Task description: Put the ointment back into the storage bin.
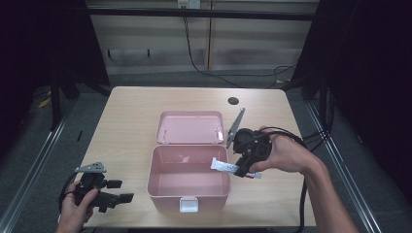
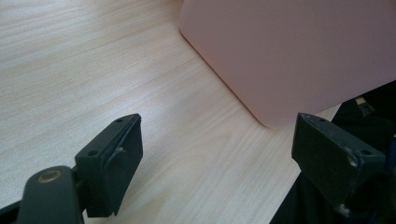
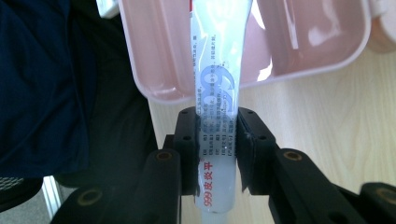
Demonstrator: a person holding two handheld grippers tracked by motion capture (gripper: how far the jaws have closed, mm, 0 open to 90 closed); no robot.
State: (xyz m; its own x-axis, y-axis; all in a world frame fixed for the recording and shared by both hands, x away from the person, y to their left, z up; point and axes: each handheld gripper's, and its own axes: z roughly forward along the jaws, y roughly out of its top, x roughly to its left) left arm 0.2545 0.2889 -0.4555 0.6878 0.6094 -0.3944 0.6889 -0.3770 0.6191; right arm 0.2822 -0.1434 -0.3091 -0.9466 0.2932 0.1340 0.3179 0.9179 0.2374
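Right gripper (image 1: 241,167) clamped on white ointment tube (image 1: 224,166); tube tip over right rim of open pink box (image 1: 167,182). Advise: carry further inside box, lower, then release. Left gripper (image 1: 121,191) open, empty, left of box.

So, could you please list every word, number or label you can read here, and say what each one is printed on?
"999皮炎平" in red, near the cap end of the white tube clamped in the right gripper.
A large pale blue "99" mark on the middle of the tube.
Columns of small black print on the tube: too small to read.
The pink box and the table: no writing.
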